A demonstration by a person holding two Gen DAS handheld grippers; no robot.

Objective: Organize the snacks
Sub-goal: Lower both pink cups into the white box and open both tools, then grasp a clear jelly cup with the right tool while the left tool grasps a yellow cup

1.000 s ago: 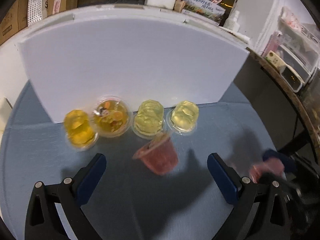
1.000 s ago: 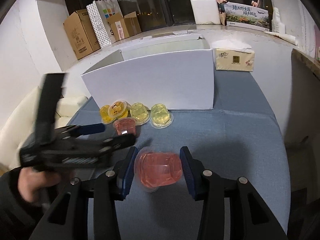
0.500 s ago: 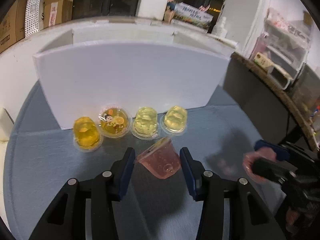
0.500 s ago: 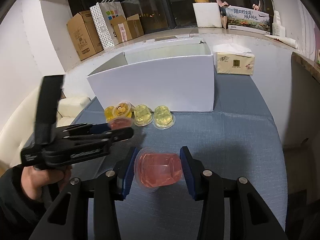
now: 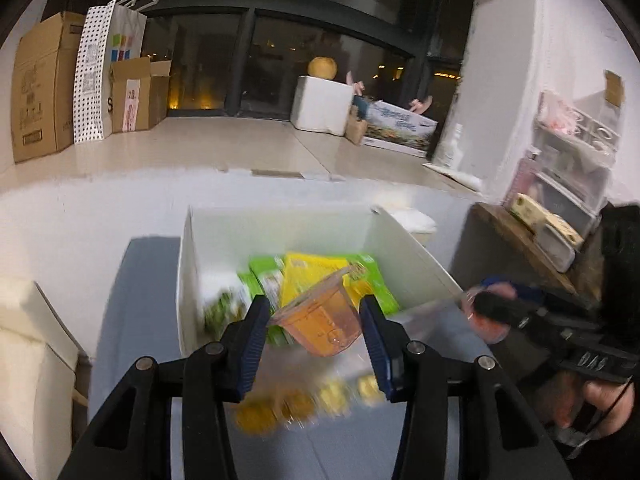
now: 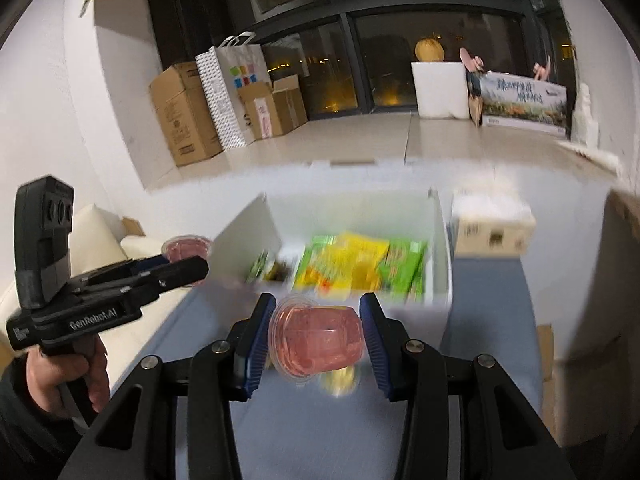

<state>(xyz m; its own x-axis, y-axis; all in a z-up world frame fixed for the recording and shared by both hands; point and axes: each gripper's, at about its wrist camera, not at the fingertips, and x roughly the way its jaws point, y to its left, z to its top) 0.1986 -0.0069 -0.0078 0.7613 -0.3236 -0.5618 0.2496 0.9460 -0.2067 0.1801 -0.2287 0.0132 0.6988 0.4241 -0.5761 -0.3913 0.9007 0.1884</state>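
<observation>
A blue-grey tabletop (image 6: 484,300) is seen in front of a dark window, with cardboard boxes (image 6: 188,114) and a dotted paper bag (image 6: 224,92) placed on the ledge behind. Half a second ago both cameras were aimed low at the tabletop and only the outer front wall of the white box (image 5: 416,256) was shown; now the views are raised and the inside of the box is visible, where green and yellow snack packets (image 6: 356,264) are lying, too blurred to be counted. Two pink jelly cups are carried. One pink jelly cup (image 5: 324,320) is pinched, tilted, between the jaws of the left gripper (image 5: 316,340), above the near wall of the box; earlier it was on the tabletop. The second pink cup (image 6: 316,338) is pinched on its side between the jaws of the right gripper (image 6: 316,340), just before the box. Four yellow jelly cups (image 5: 308,404) are seen as a blurred row on the tabletop below the left gripper, as before.
</observation>
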